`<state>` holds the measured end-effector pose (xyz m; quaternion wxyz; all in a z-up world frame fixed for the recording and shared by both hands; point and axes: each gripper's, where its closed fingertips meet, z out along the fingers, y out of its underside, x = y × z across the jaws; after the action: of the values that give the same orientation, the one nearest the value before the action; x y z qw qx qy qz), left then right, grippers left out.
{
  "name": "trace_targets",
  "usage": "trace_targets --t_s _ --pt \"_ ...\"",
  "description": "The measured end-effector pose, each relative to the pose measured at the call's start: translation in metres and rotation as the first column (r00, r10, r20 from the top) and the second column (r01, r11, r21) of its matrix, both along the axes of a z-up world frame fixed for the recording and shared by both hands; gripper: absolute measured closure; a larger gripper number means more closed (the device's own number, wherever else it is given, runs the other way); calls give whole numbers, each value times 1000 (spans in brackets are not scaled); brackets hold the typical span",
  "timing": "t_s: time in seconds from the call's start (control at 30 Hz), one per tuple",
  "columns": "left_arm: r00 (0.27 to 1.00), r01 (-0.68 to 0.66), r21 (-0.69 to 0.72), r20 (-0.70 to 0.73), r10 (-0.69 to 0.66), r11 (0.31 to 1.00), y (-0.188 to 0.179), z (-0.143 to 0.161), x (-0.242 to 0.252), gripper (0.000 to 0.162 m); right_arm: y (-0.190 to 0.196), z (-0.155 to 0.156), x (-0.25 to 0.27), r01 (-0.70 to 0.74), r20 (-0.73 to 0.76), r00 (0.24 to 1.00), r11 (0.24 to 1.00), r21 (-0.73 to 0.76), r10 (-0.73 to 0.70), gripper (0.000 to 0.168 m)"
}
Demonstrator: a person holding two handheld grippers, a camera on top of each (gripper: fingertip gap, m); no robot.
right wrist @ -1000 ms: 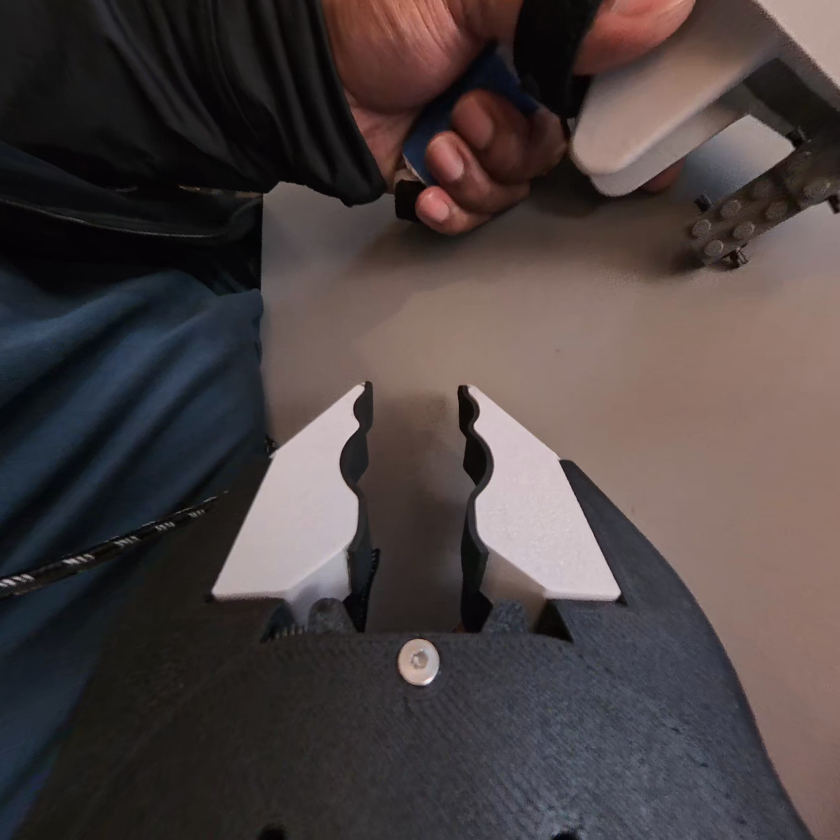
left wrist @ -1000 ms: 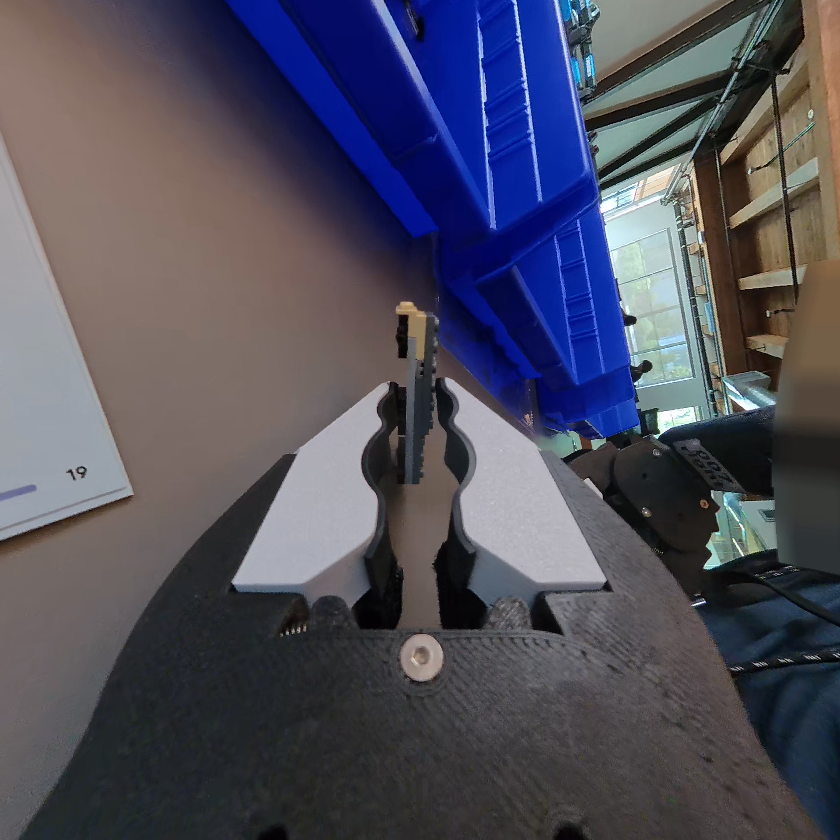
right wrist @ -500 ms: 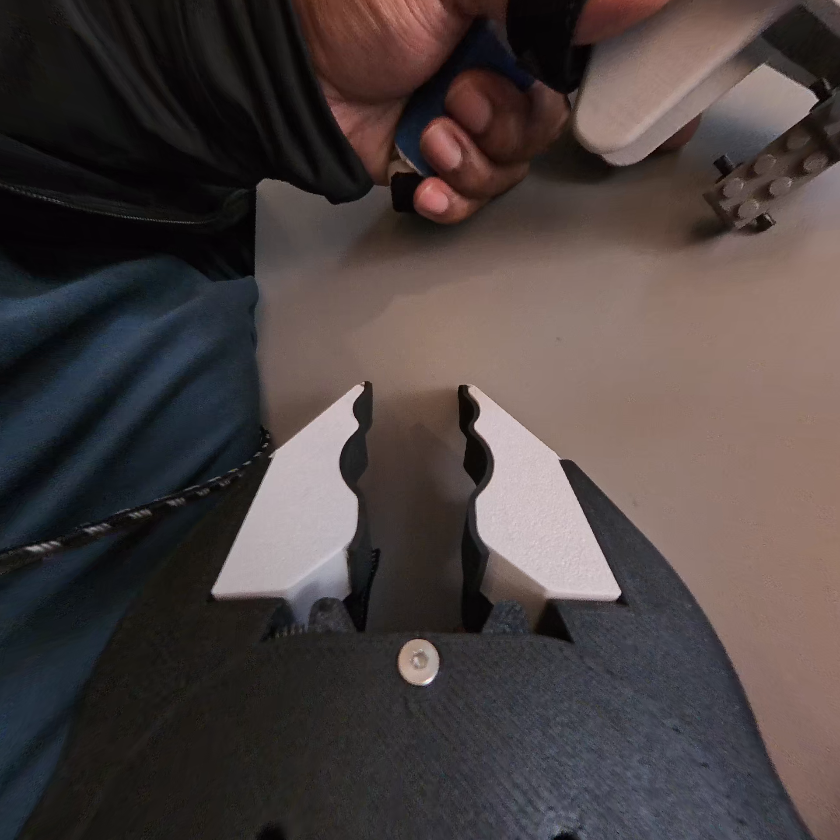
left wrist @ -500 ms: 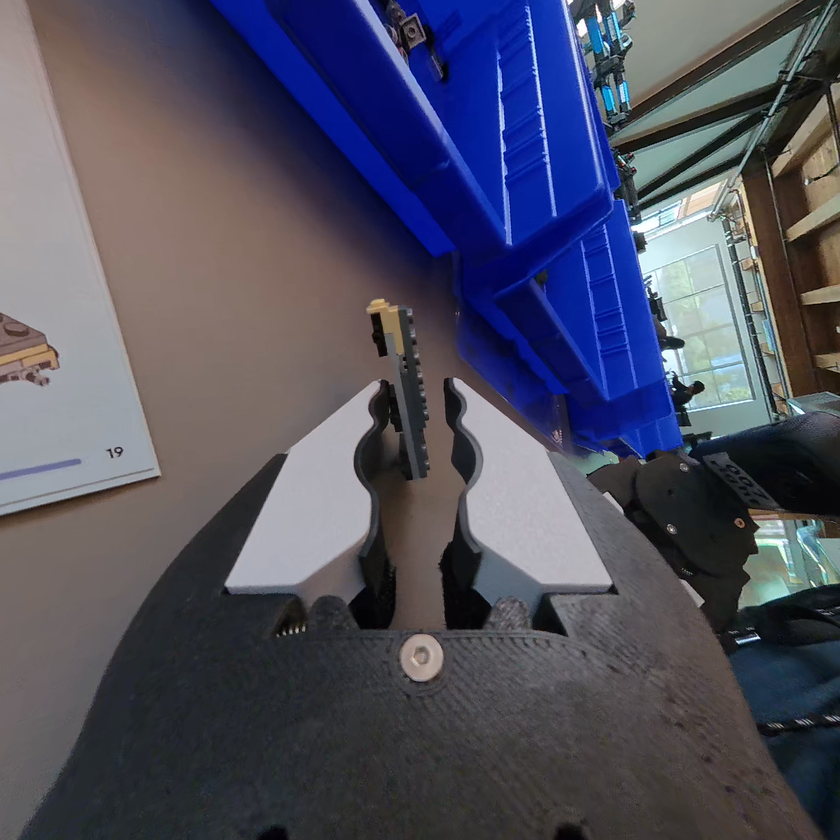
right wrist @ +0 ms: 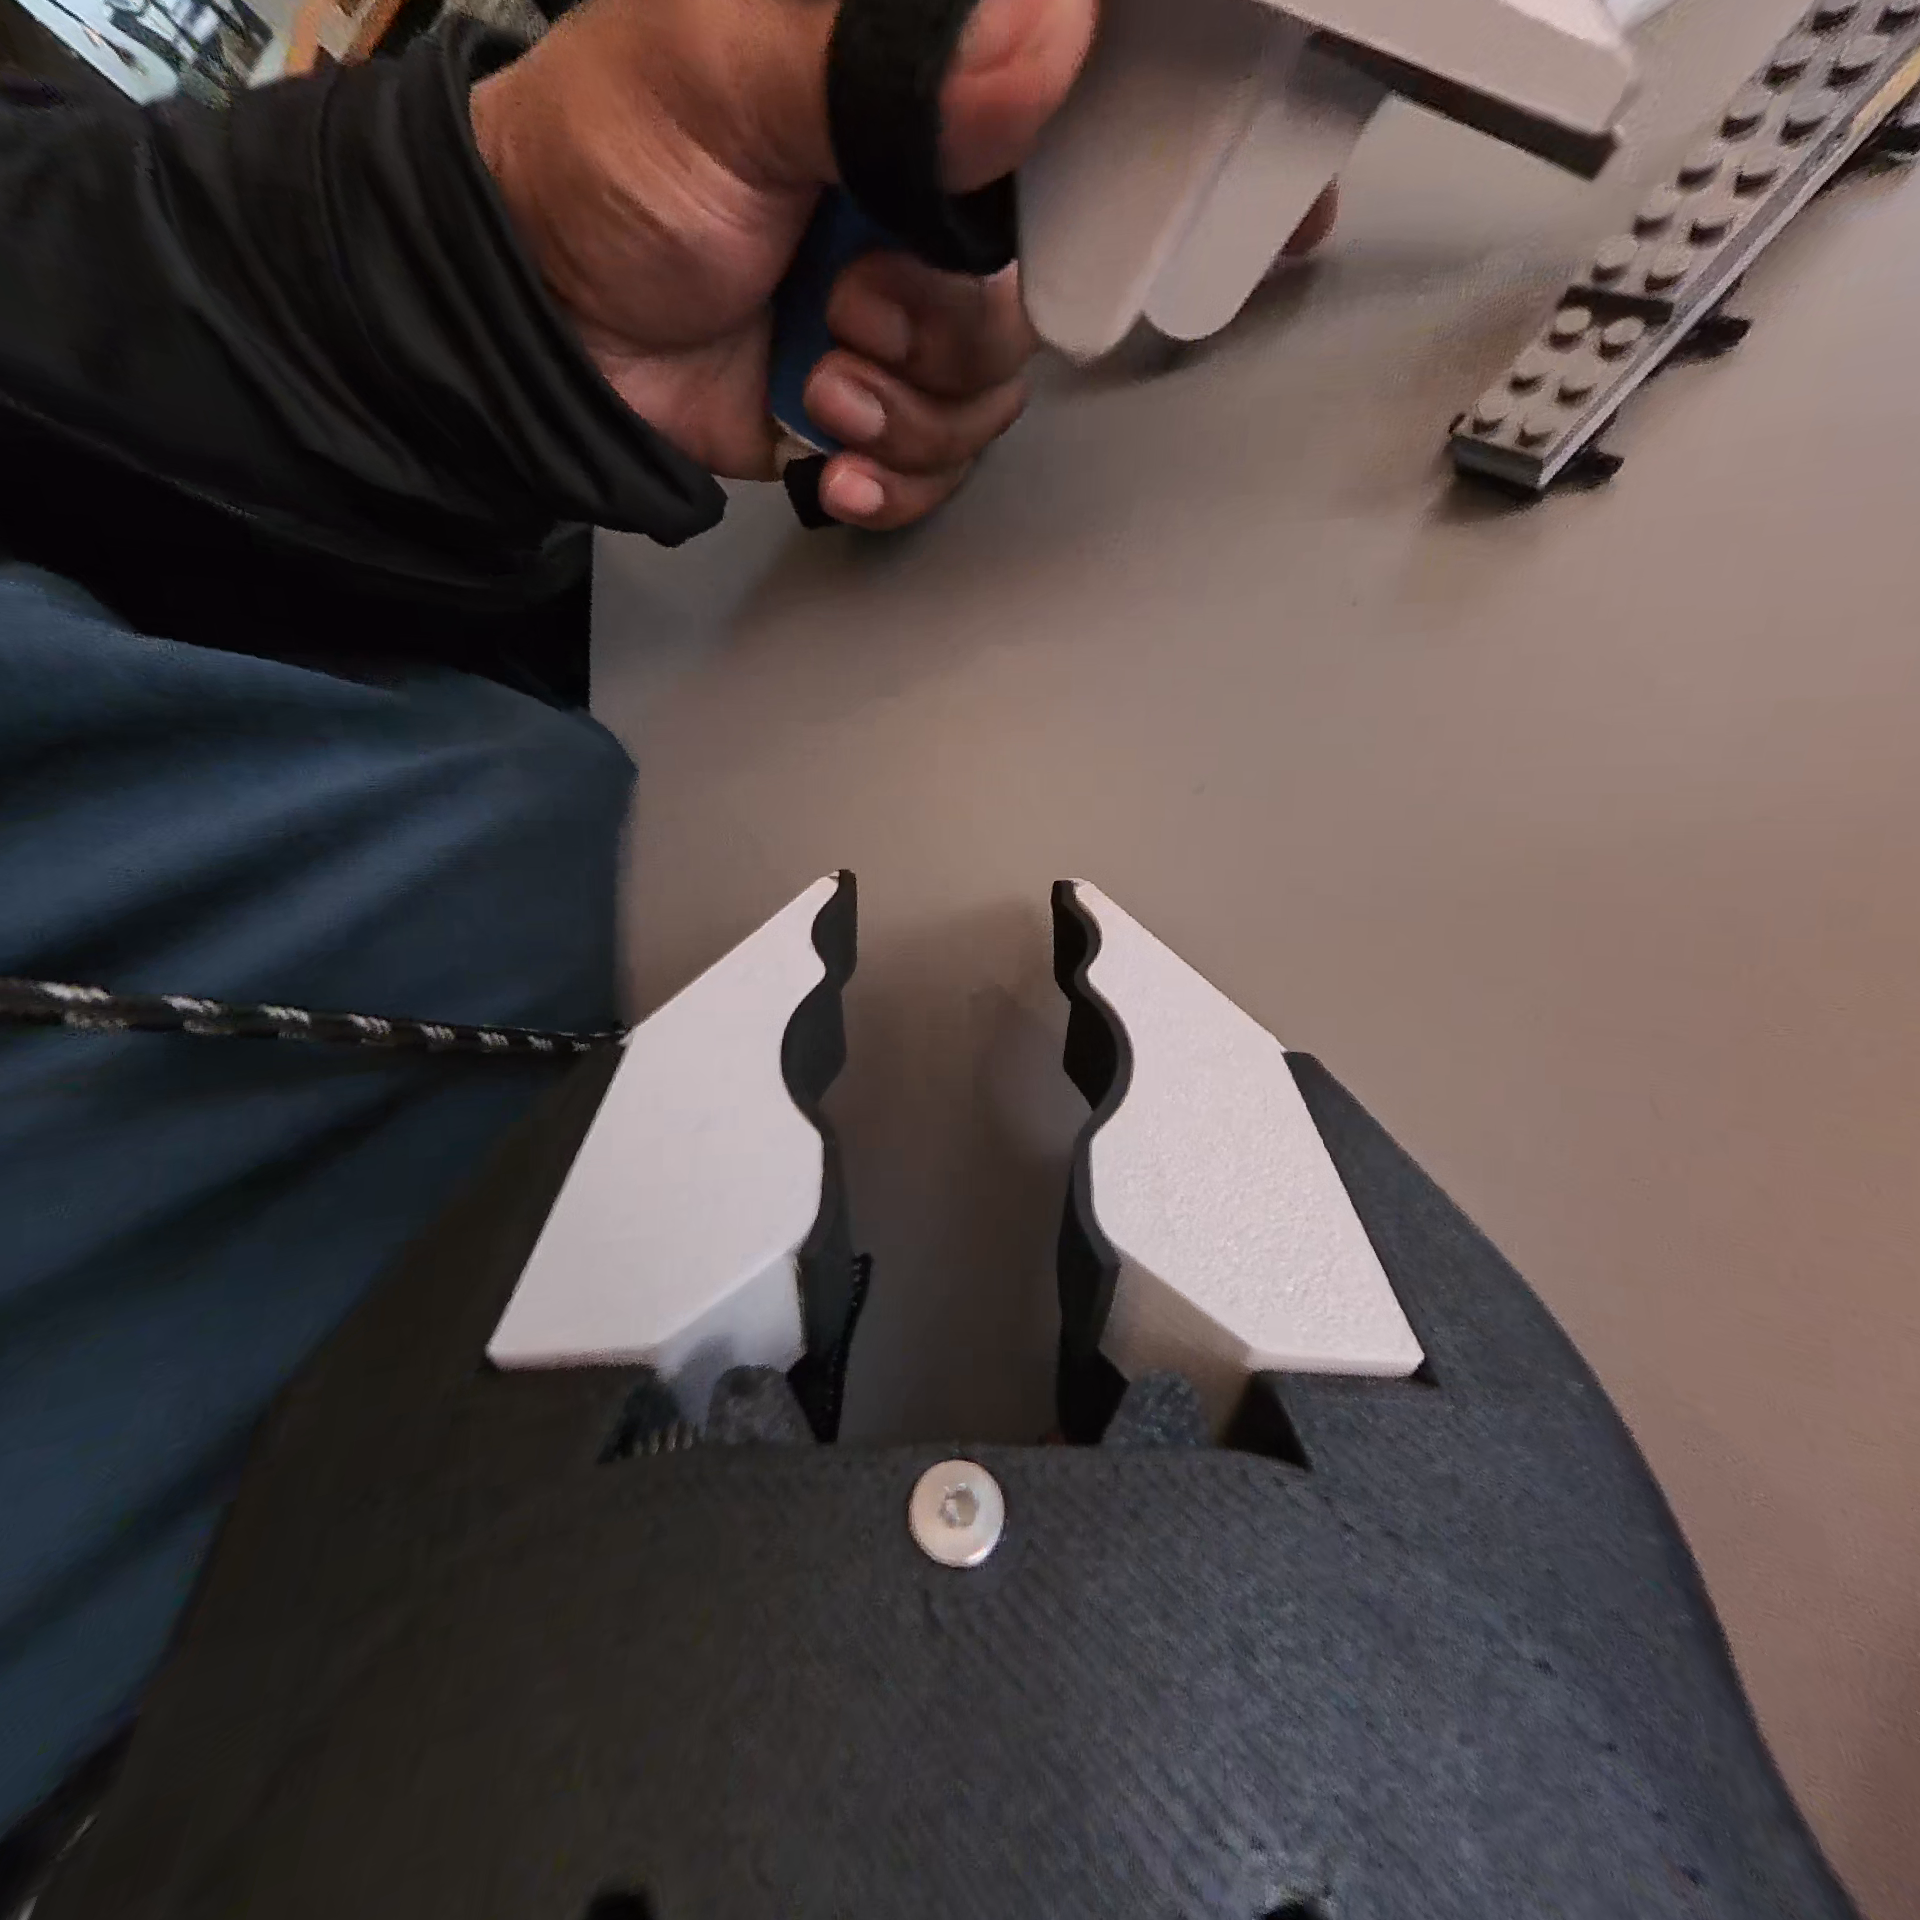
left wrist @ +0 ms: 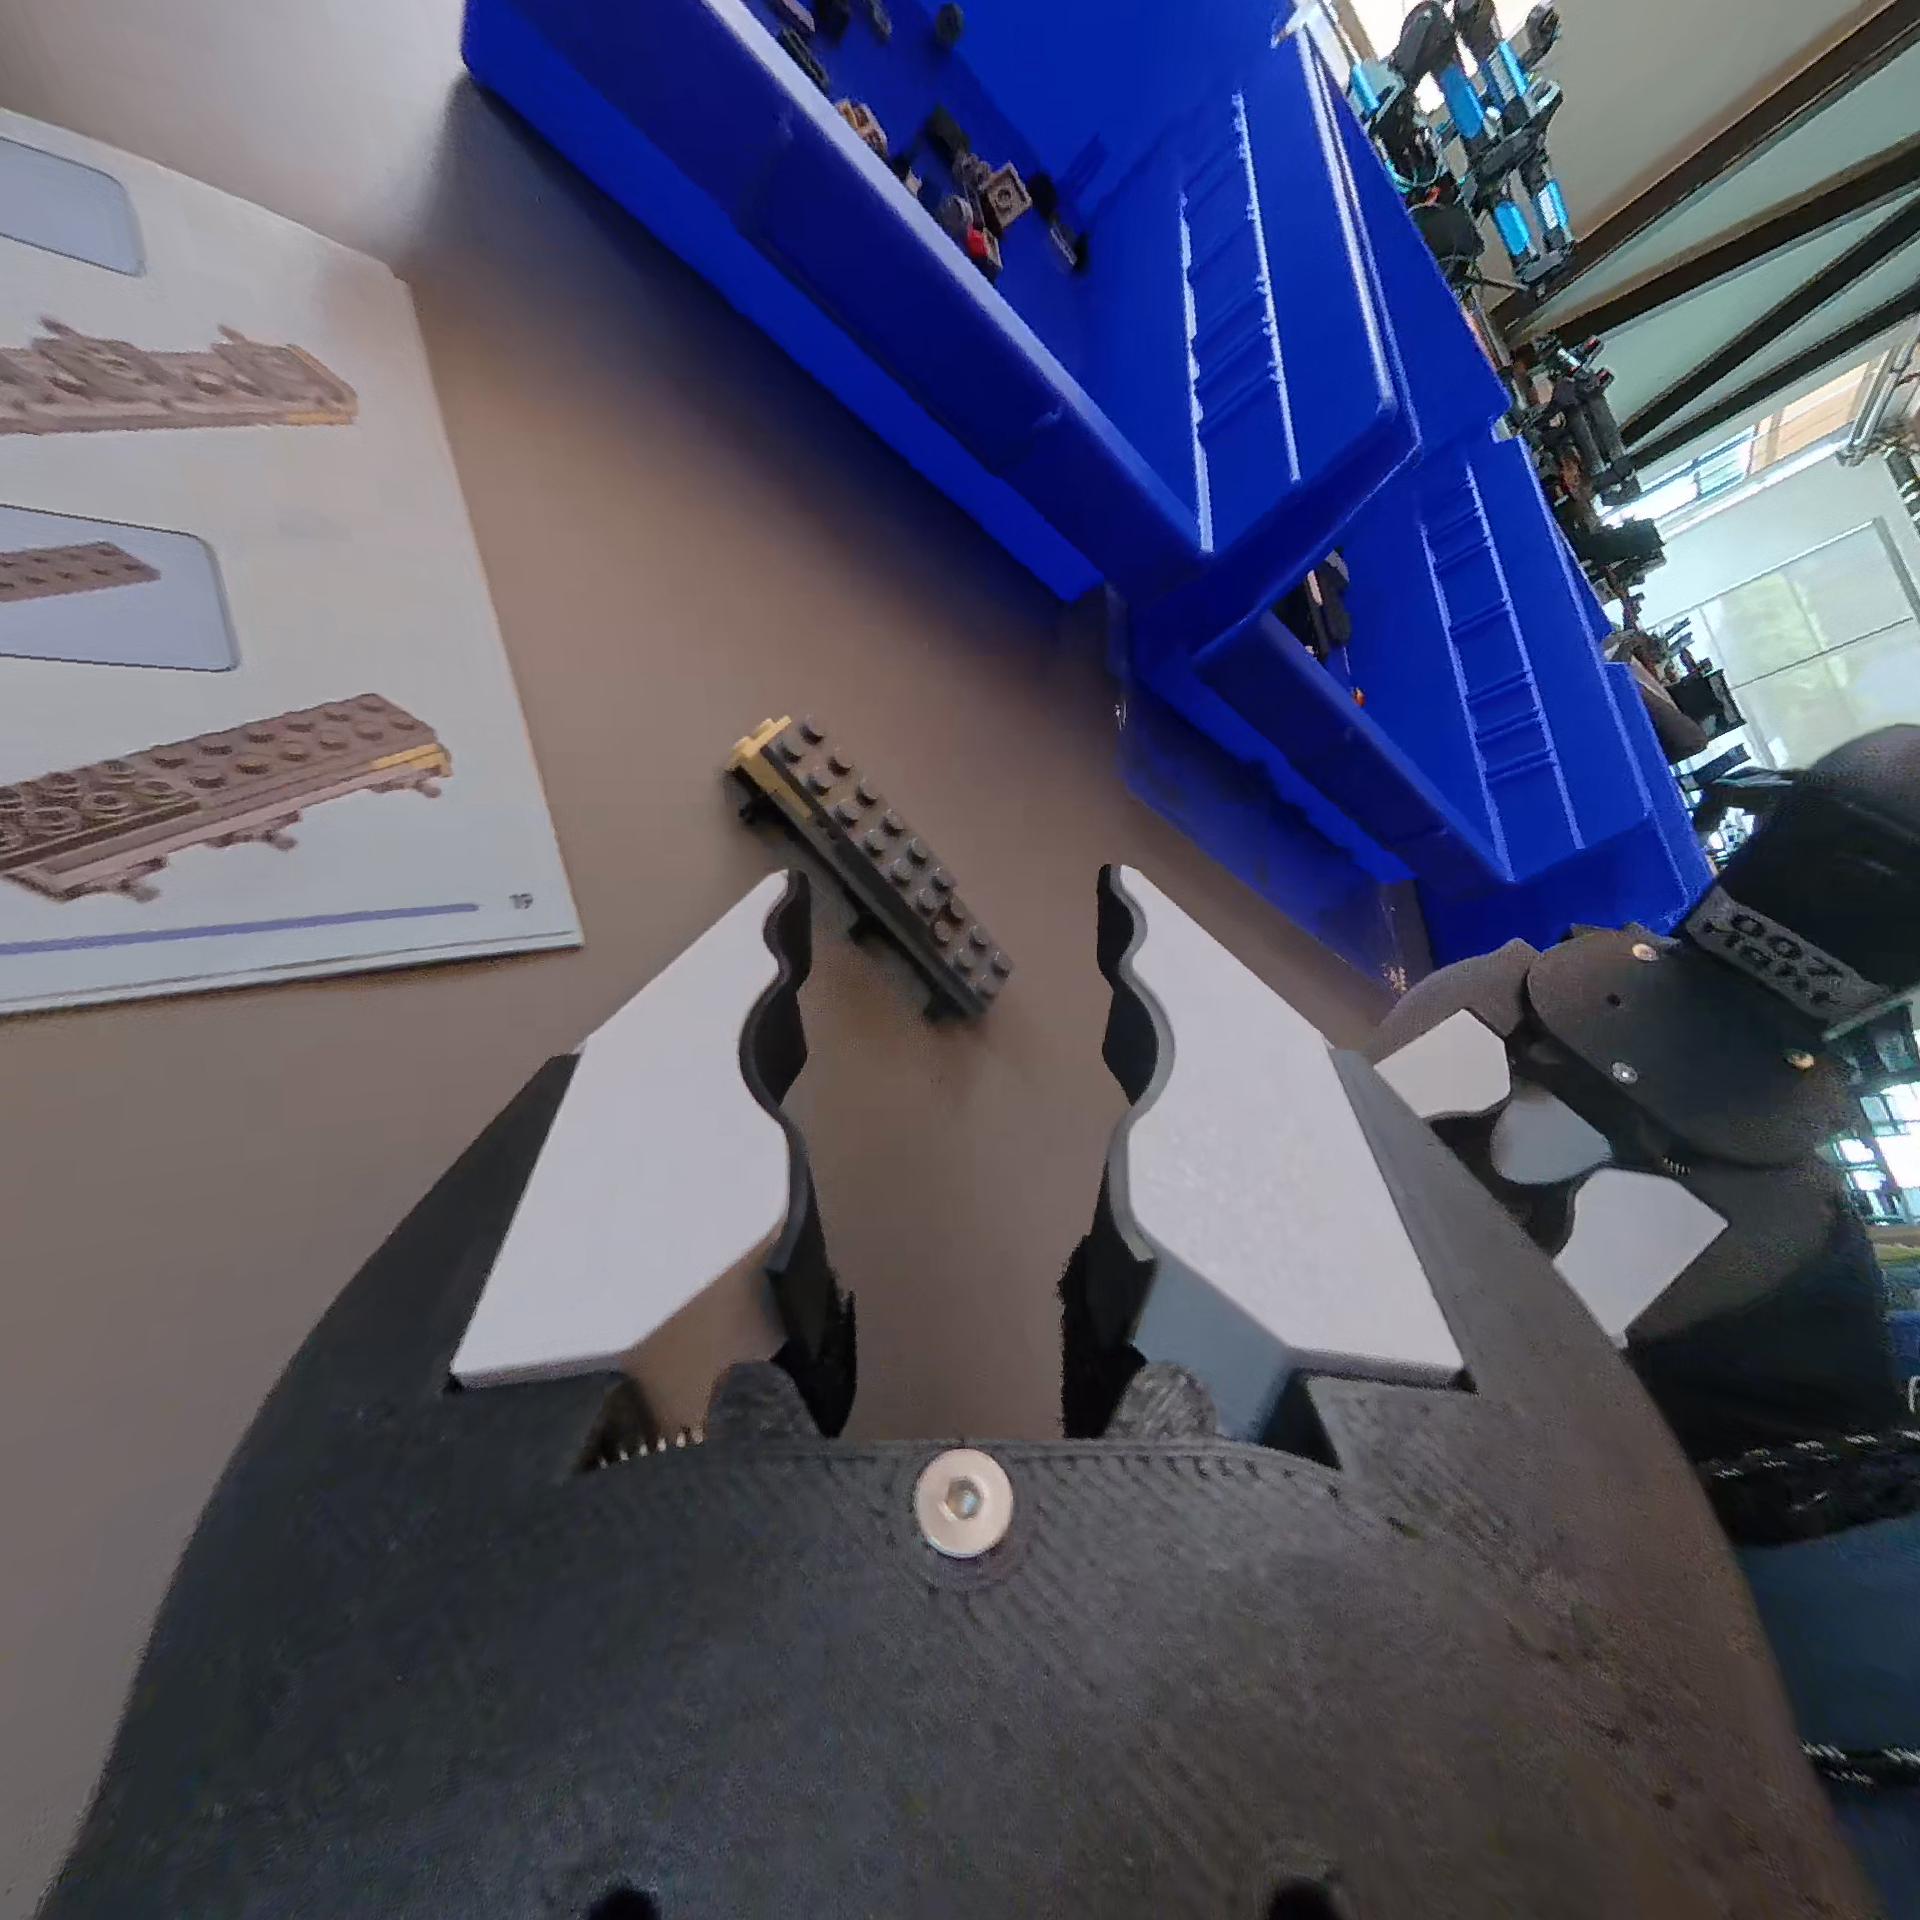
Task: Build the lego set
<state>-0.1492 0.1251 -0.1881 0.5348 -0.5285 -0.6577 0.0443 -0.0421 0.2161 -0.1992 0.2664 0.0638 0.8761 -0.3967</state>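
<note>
A long dark grey studded Lego plate assembly (left wrist: 878, 862) with a tan piece at its far end lies flat on the brown table, just beyond the tips of my left gripper (left wrist: 945, 894), which is open and empty. The same assembly shows at the upper right of the right wrist view (right wrist: 1662, 260). My right gripper (right wrist: 954, 894) is open and empty above bare table near the person's lap. It also shows at the right of the left wrist view (left wrist: 1558, 1132). The left gripper's pale fingers (right wrist: 1195, 239) and the hand holding it (right wrist: 748, 239) show in the right wrist view.
An open instruction booklet (left wrist: 239, 623) lies on the table to the left. A row of blue parts bins (left wrist: 1091, 312) with small loose pieces runs along the far side. The person's dark blue clothing (right wrist: 260, 935) borders the table's near left.
My left gripper has opened and let go of the grey plate assembly, which now lies flat on the table; before it was held edge-on between the jaws. The right gripper has barely moved.
</note>
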Motion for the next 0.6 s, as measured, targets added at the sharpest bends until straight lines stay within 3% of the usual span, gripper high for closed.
trace_targets --t_s 0.17,0.3,0.5,0.6 --pt "998 6 -40 -61 -8 999 -20 7 16 105 -2 8 -10 53 47 998 997 -47 -51 130" --pt "995 45 -161 -84 -59 986 -44 6 38 105 -5 14 -22 117 63 992 989 -90 -112 130" --pt "987 110 -510 -45 -154 853 -116 -6 76 104 -10 22 -29 143 50 989 978 -151 -136 130" --pt "983 113 -514 -69 -172 850 -133 -10 90 107 -15 26 -31 142 32 990 971 -193 -139 130"
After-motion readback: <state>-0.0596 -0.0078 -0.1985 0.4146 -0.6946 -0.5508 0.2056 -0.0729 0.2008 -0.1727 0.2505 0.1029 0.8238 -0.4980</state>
